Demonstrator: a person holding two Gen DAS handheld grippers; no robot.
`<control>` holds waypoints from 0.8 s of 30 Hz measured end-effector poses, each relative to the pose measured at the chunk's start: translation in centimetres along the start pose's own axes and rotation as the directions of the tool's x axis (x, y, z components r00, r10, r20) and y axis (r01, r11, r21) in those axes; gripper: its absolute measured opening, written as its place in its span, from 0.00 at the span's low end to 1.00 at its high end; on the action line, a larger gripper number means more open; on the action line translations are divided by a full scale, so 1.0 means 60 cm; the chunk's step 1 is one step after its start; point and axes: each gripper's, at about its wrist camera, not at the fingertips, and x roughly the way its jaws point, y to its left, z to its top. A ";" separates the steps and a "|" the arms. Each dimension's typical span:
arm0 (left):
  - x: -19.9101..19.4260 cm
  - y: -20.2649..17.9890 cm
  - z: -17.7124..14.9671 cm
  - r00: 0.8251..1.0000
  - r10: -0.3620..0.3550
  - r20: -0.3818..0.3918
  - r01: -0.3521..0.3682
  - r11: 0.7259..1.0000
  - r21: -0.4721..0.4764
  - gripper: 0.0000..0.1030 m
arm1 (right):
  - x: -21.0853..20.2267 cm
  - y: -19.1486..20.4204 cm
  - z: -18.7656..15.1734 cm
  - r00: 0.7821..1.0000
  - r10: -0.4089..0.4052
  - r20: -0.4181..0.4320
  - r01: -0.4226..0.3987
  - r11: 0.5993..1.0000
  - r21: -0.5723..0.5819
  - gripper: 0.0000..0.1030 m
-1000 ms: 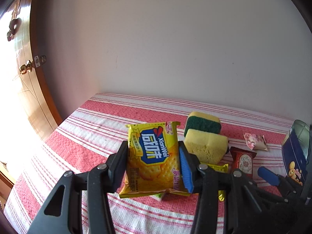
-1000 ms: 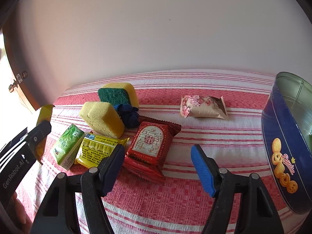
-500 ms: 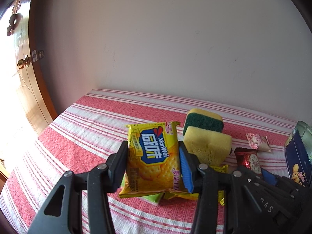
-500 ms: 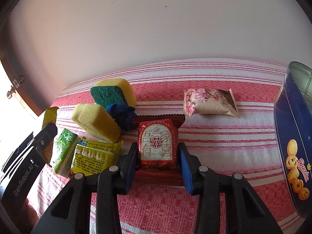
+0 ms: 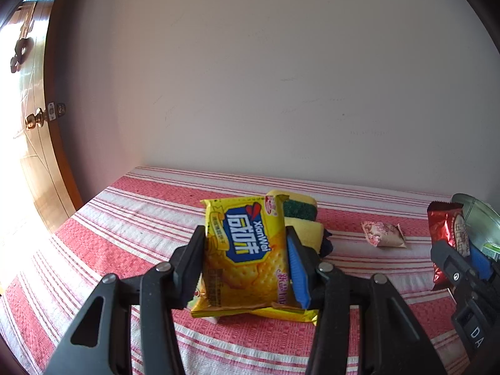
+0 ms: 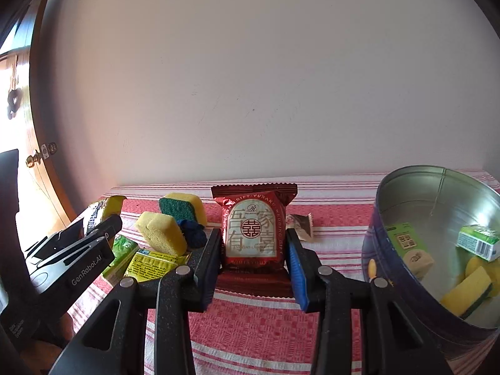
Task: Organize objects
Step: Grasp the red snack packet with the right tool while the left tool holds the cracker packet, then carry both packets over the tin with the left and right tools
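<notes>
Toward the left edge of the striped tablecloth (image 5: 131,218), the left gripper (image 5: 247,265) holds a yellow cracker packet (image 5: 243,256) upright, its fingers pressed against the packet's two sides and the packet lifted clear of the cloth. Just behind and to the right of that packet sit a green-topped sponge (image 6: 182,207) and a plain yellow sponge (image 6: 162,232), with a dark blue cloth ball (image 6: 192,232) touching both. In front of the sponges lie a green packet (image 6: 120,254) and a flat yellow sachet (image 6: 153,264), side by side. Further right, the right gripper (image 6: 254,262) clamps a red wedding-gift packet (image 6: 253,231) between its fingers, upright and raised above the cloth. Behind it, near the far edge, a small pink-flowered sweet packet (image 5: 382,234) lies alone. At the right edge stands the round blue tin (image 6: 406,297), open at the top, holding a green packet, a green box and a yellow sponge.
</notes>
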 end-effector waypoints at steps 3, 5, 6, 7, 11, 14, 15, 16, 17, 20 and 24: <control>-0.010 -0.017 -0.004 1.000 -0.001 0.011 0.001 1.000 0.023 0.47 | -0.020 -0.009 -0.002 0.999 -0.015 0.031 0.016 1.000 -0.018 0.41; -0.017 -0.027 -0.007 1.000 -0.003 0.010 0.003 1.000 0.024 0.47 | -0.033 -0.016 -0.003 0.998 -0.023 0.050 0.025 0.999 -0.029 0.41; -0.020 -0.032 -0.009 1.000 -0.008 0.008 0.007 1.000 0.027 0.47 | -0.039 -0.020 -0.003 0.998 -0.025 0.057 0.027 0.999 -0.030 0.41; -0.022 -0.038 -0.011 1.000 -0.010 0.006 0.010 0.999 0.031 0.47 | -0.042 -0.023 -0.002 0.998 -0.027 0.064 0.029 0.999 -0.030 0.41; -0.032 -0.064 -0.017 1.000 -0.014 0.005 0.014 0.999 0.048 0.47 | -0.059 -0.034 0.000 0.994 -0.045 0.099 0.048 0.998 -0.034 0.41; -0.044 -0.087 -0.020 1.000 -0.022 0.008 0.022 0.998 0.052 0.47 | -0.059 -0.035 0.005 0.989 -0.061 0.132 0.068 0.997 -0.046 0.41; -0.047 -0.092 -0.021 1.000 -0.025 0.009 0.025 0.998 0.052 0.47 | -0.064 -0.033 0.008 0.988 -0.066 0.141 0.074 0.996 -0.051 0.41; -0.050 -0.098 -0.020 1.000 -0.029 0.010 0.029 0.998 0.052 0.47 | -0.069 -0.037 0.008 0.986 -0.068 0.150 0.077 0.995 -0.056 0.41; -0.056 -0.106 -0.020 0.999 -0.034 0.011 0.033 0.998 0.052 0.47 | -0.072 -0.045 0.007 0.985 -0.071 0.157 0.081 0.995 -0.058 0.41; -0.067 -0.128 -0.018 0.999 -0.050 0.018 0.048 0.997 0.055 0.47 | -0.084 -0.061 0.007 0.981 -0.082 0.177 0.095 0.994 -0.063 0.41; -0.086 -0.166 -0.016 0.997 -0.073 0.029 0.071 0.995 0.068 0.47 | -0.099 -0.085 0.006 0.975 -0.096 0.202 0.110 0.992 -0.059 0.41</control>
